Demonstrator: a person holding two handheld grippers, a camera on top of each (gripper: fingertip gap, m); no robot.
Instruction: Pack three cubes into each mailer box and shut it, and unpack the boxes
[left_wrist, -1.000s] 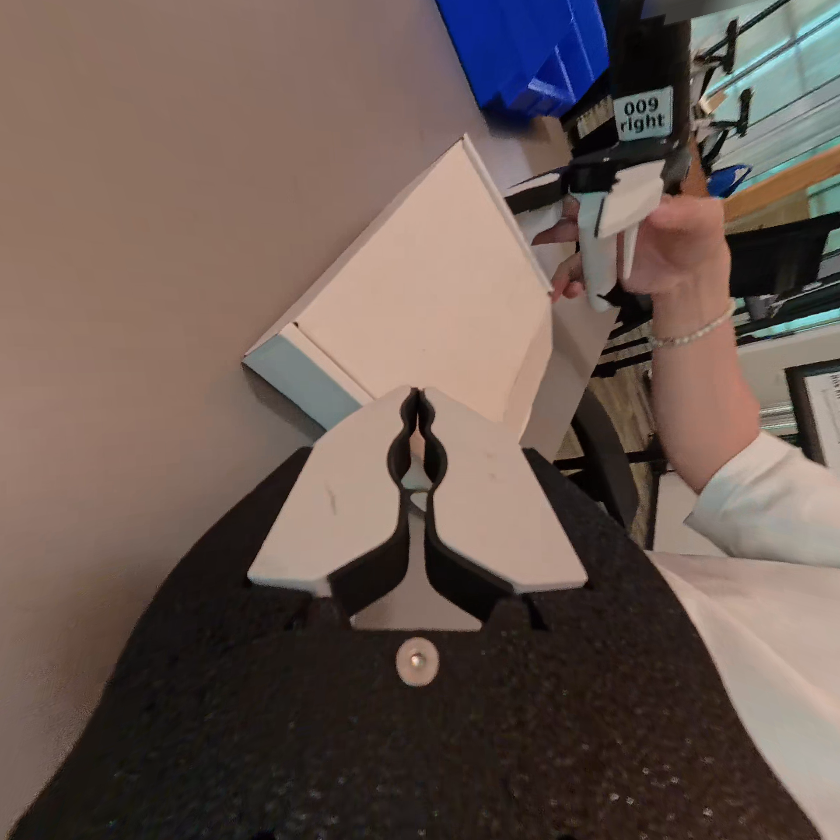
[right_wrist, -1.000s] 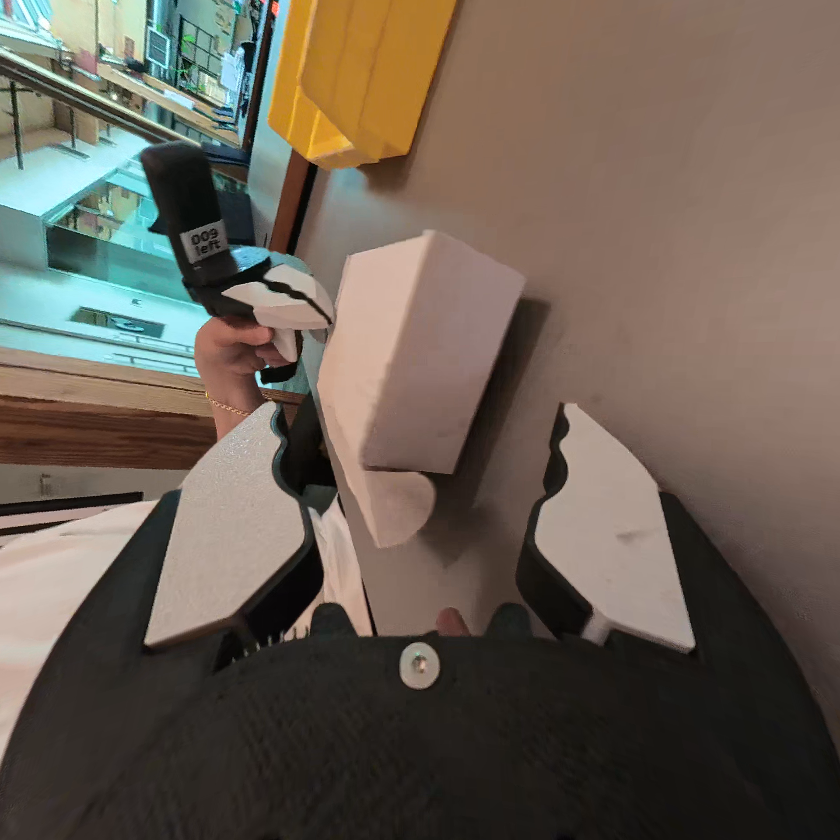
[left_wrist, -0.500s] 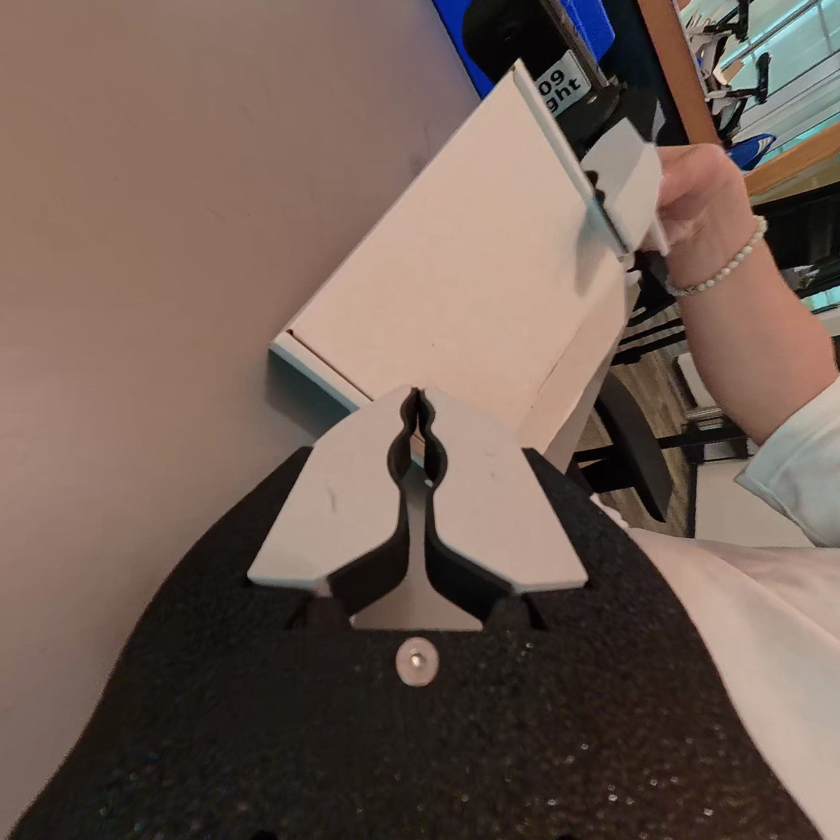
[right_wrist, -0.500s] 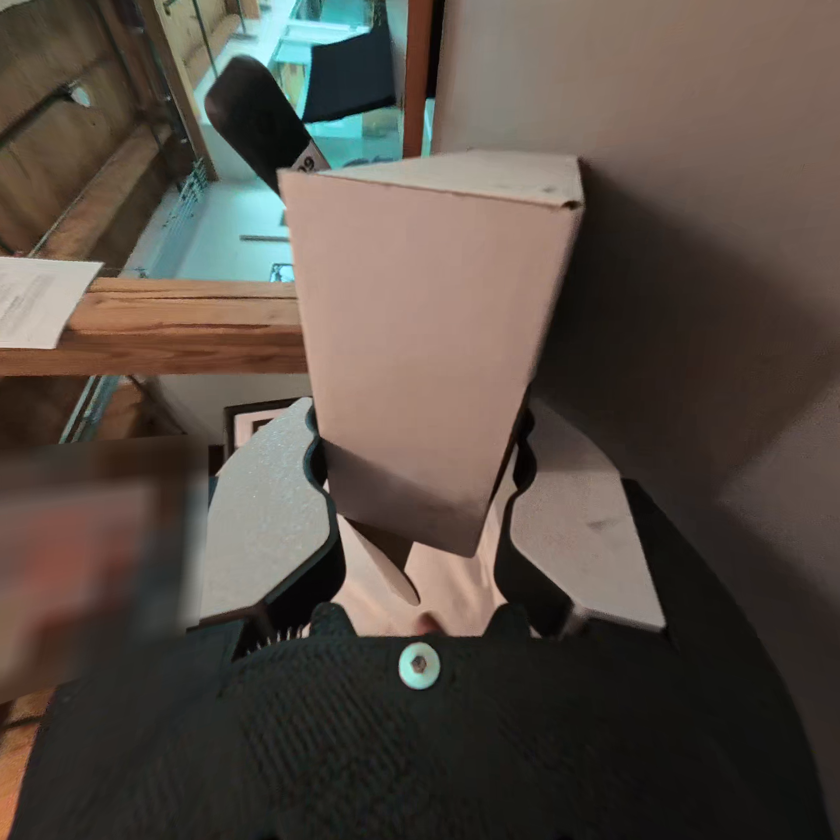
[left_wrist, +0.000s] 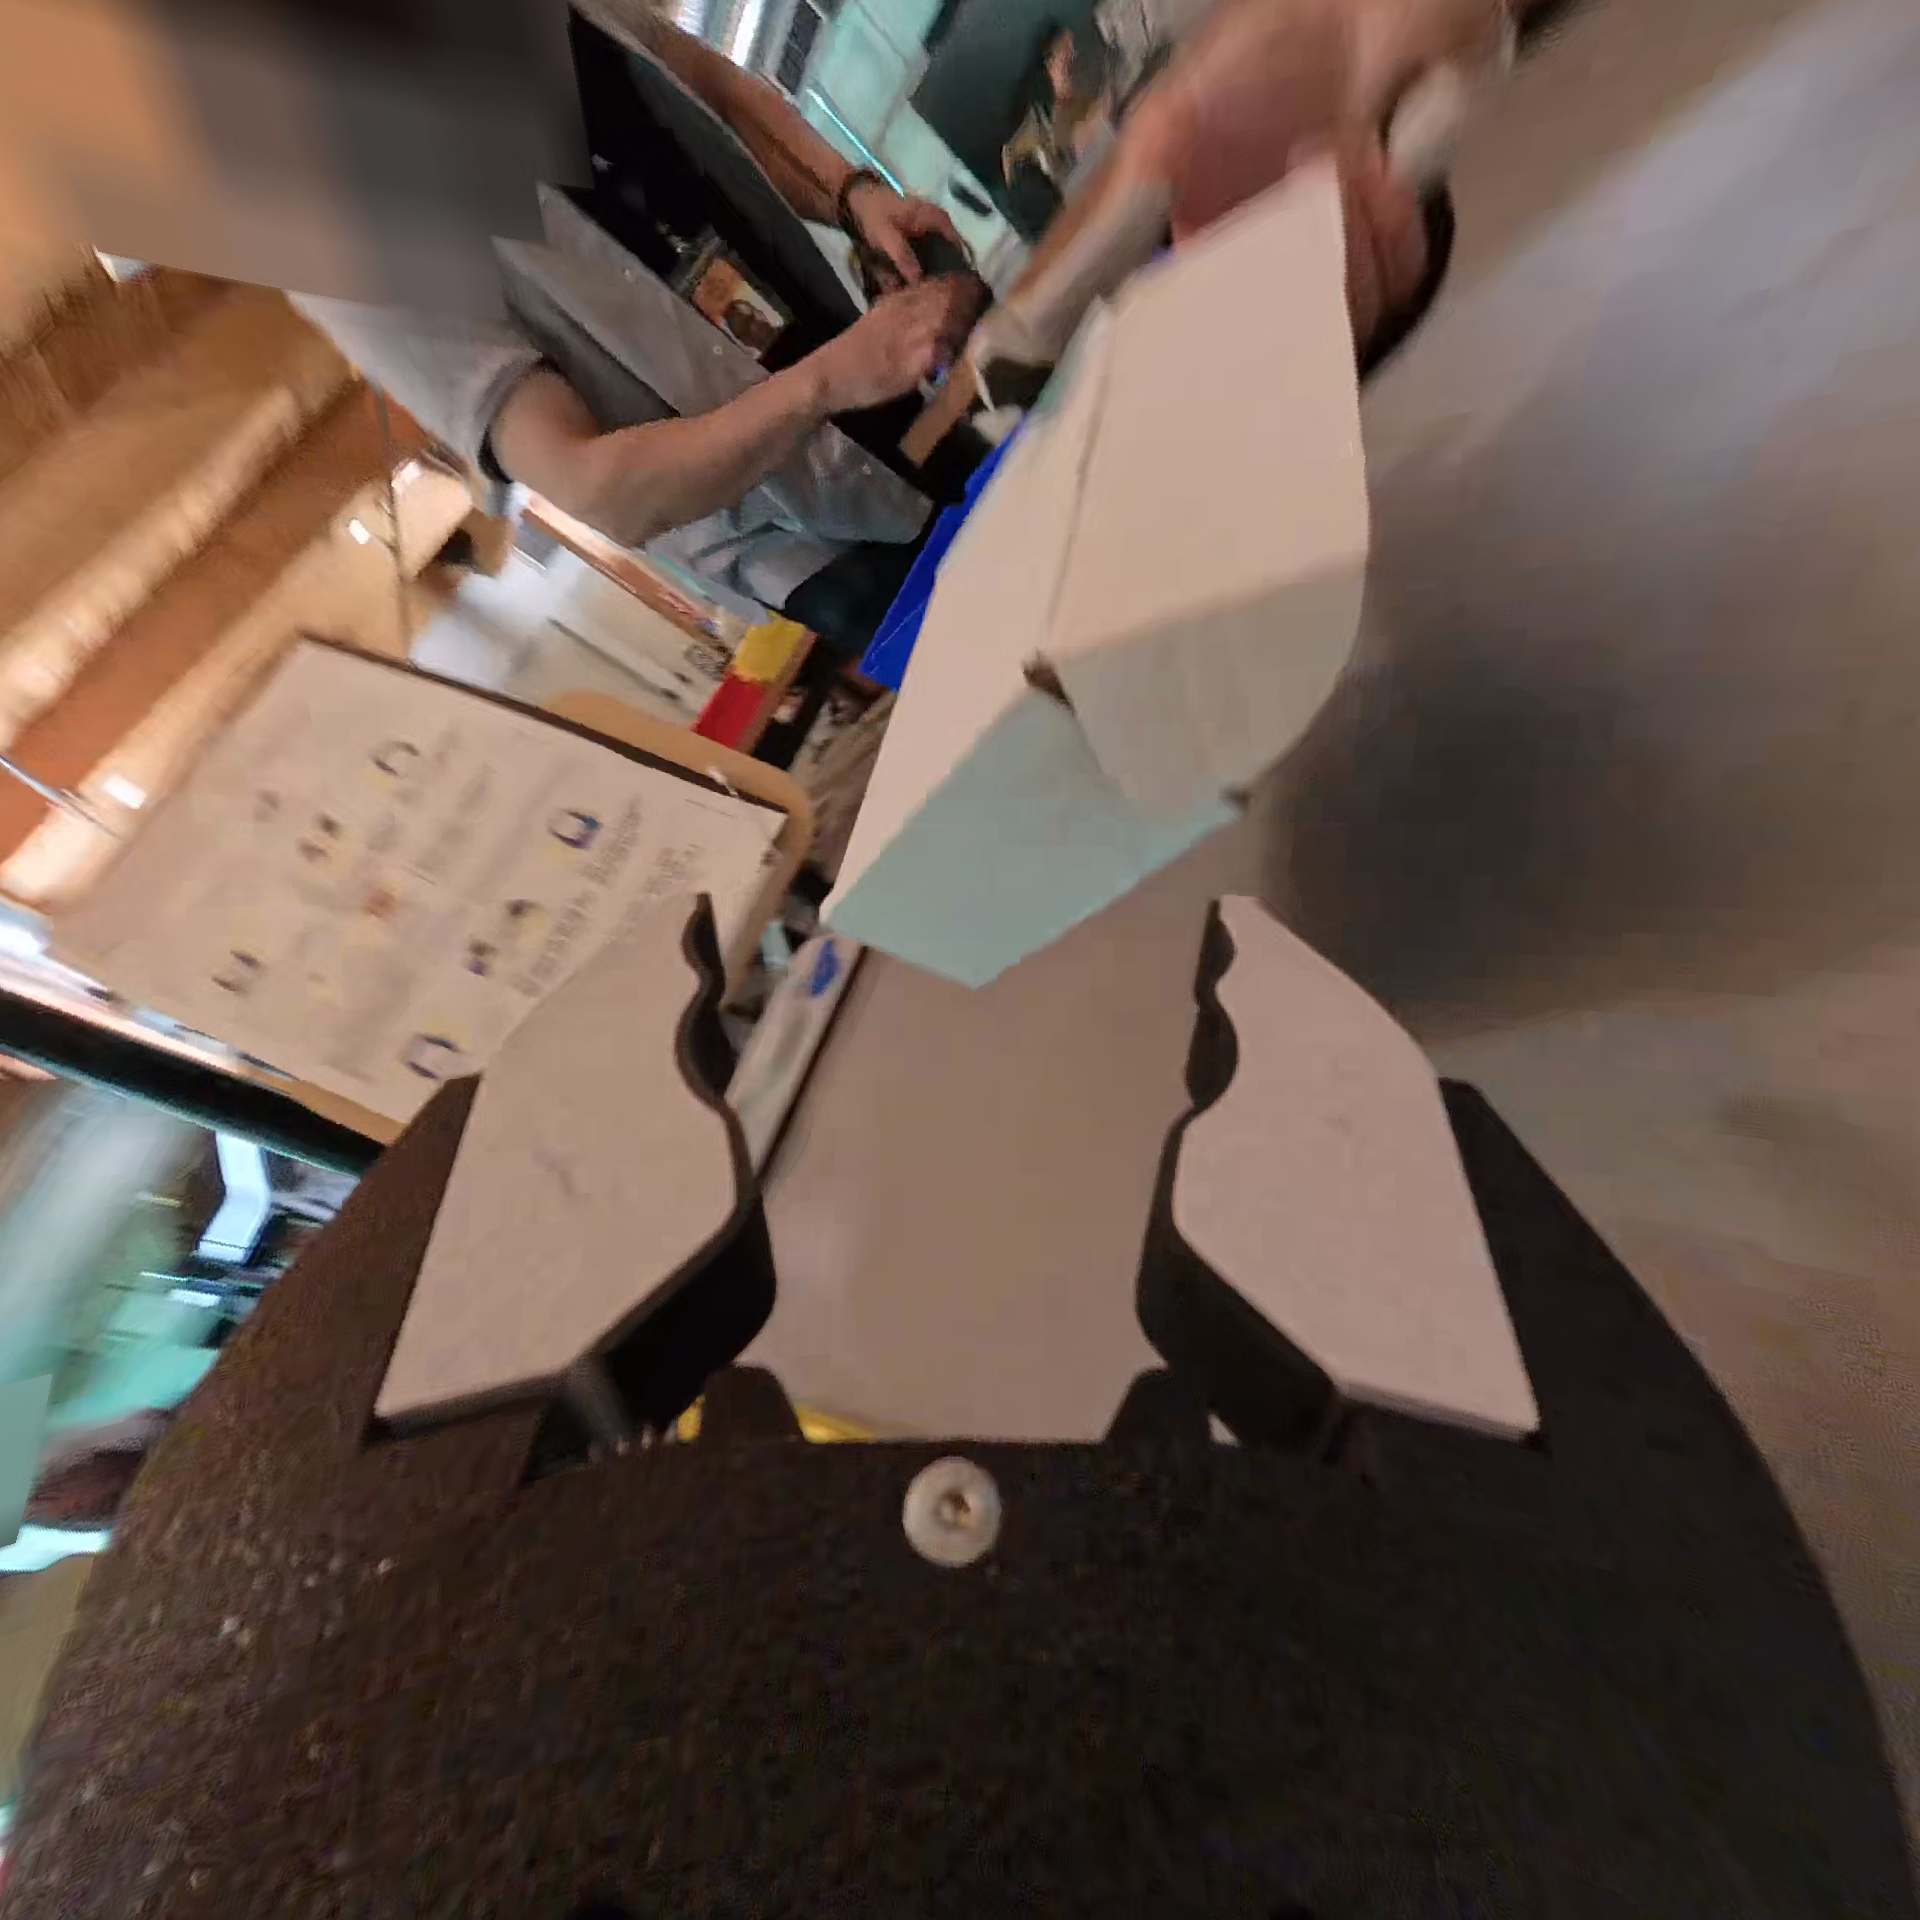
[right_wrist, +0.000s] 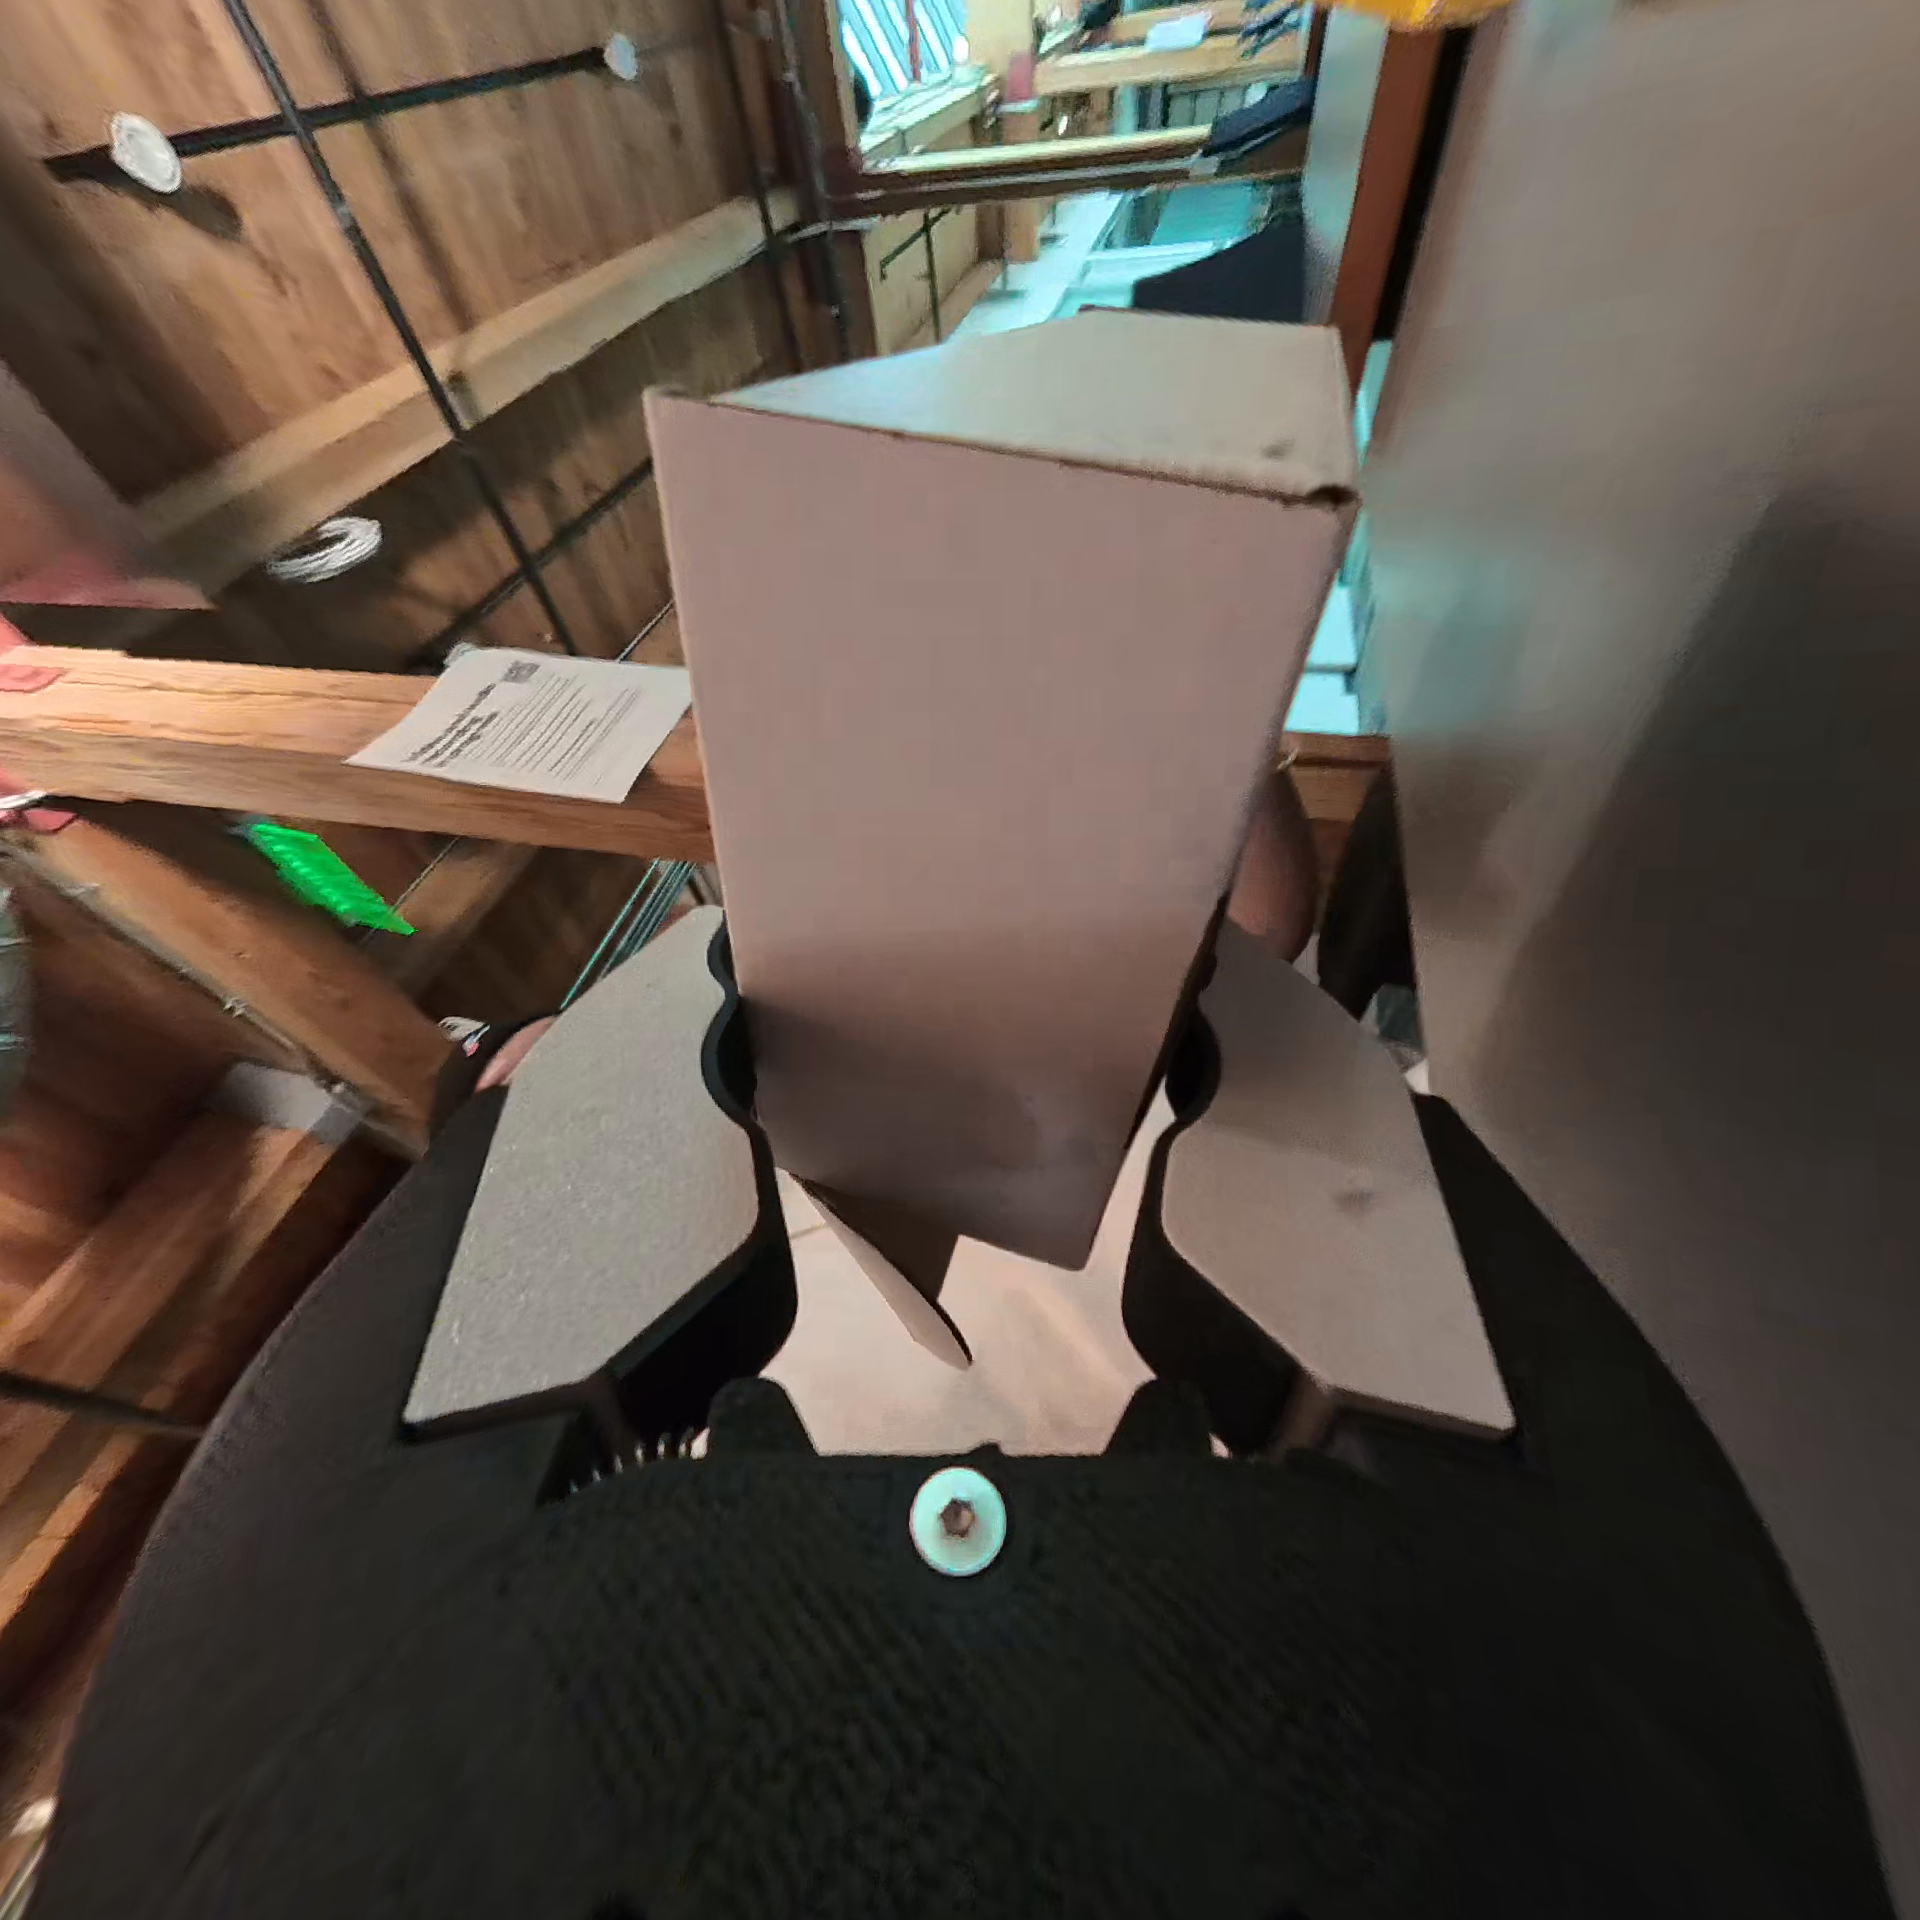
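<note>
A closed white mailer box (right_wrist: 987, 675) is clamped between the fingers of my right gripper (right_wrist: 971, 966), both pads pressed on its sides, and held up off the grey table (right_wrist: 1662, 520). A loose flap of the box hangs down between the fingers. In the left wrist view the same box (left_wrist: 1143, 623) hangs tilted over the table (left_wrist: 1662, 623), with a blurred hand (left_wrist: 1247, 135) at its far end. My left gripper (left_wrist: 961, 997) is open and holds nothing. The box's near corner is just ahead of its fingertips and touches neither.
A blue bin (left_wrist: 925, 582) lies behind the box. A person works at a desk farther off (left_wrist: 727, 416). A framed printed sheet (left_wrist: 395, 862) stands to the left. A wooden beam with a paper sheet (right_wrist: 520, 717) is left of the right gripper.
My right gripper closed on the box and lifted it off the table. My left gripper went from shut to wide open and swung, so its view now looks along the table edge.
</note>
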